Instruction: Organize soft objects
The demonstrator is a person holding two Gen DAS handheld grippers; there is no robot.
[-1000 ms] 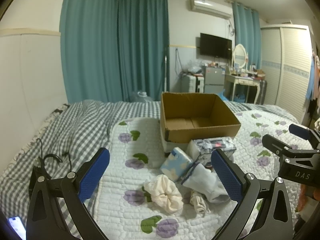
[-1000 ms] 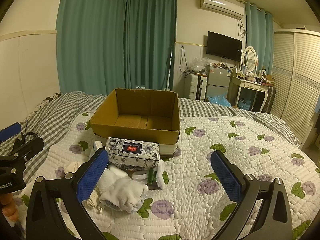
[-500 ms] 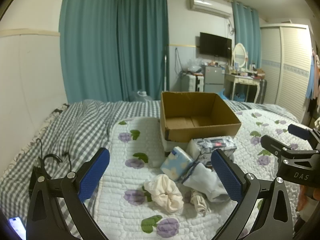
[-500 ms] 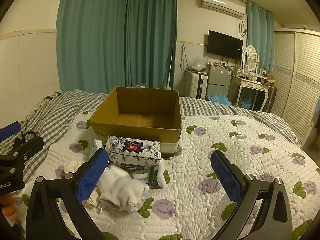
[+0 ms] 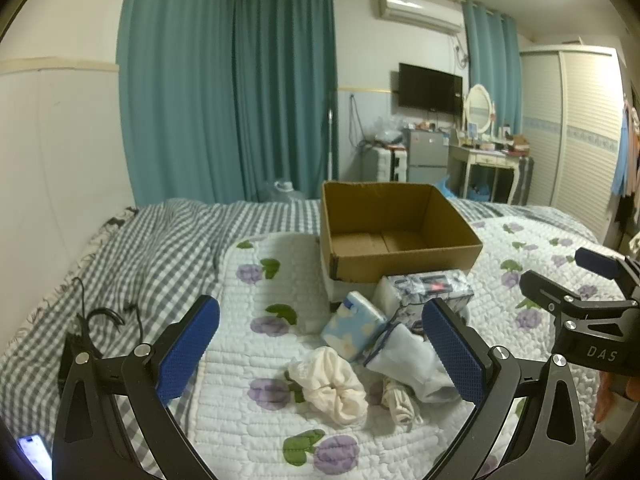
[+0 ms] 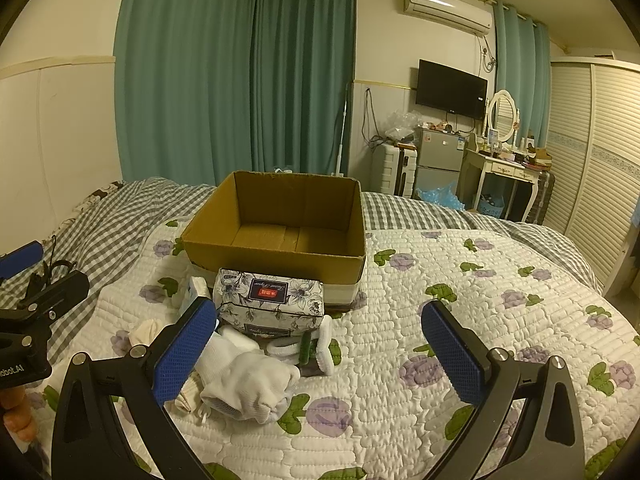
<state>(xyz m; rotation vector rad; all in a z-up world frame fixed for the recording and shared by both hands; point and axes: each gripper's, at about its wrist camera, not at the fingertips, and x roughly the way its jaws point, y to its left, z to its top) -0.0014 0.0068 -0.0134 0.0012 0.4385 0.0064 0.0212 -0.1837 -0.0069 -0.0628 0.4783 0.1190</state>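
Bed with white floral quilt (image 6: 460,288) over a grey checked sheet (image 5: 132,256). Cardboard box (image 6: 280,228) sits open-topped on the quilt, nothing visible inside it. Soft items heaped on the quilt just in front of the box's near wall: floral tissue pack (image 6: 269,300) touching the box front, blue cloud-print pack (image 5: 354,330) beside it to the left, white sock bundle (image 6: 248,384) nearer the cameras, cream scrunched cloth (image 5: 332,386) left of that, white fuzzy item (image 6: 316,344) below the tissue pack.

Left gripper (image 5: 320,354) jaws spread wide, gripping nothing; cream cloth and blue pack lie between its fingers in view but lower down on the quilt, not touched. Right gripper (image 6: 320,354) also spread wide, nothing held; the sock bundle lies by its left finger, tissue pack ahead between the jaws, well clear of the pads.
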